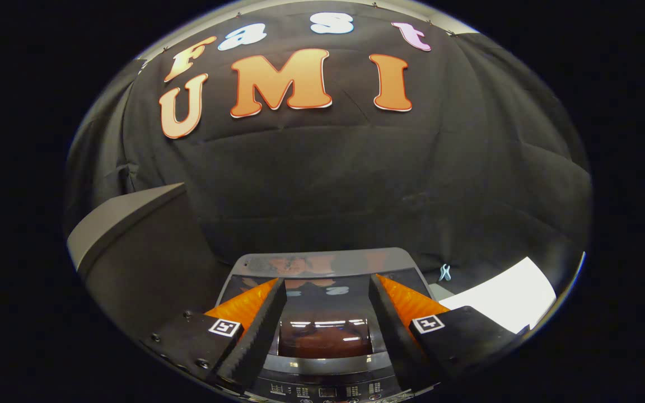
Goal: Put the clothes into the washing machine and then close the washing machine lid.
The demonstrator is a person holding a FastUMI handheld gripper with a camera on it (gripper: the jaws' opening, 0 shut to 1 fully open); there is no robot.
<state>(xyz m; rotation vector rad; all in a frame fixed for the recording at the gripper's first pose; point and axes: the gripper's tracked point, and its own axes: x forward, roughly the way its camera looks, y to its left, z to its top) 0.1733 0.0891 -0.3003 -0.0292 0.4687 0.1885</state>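
Claw (pixel 327 327) held open w/ nothing gripped above washing machine lid (pixel 322 280), judged rigid, glossy, prob. slippery; best taken at front edge.

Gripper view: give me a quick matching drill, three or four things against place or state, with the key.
Things:
1. washing machine lid
2. gripper
3. white sheet
4. grey box
5. control panel

Places or states:
A. open, holding nothing
B. down and glossy, between the fingers
C. lying flat on the right fingers' side of the machine
D. standing on the left fingers' side of the machine
E. nearest edge of the machine, below the lid

Pairs: 1-B, 2-A, 3-C, 4-D, 5-E
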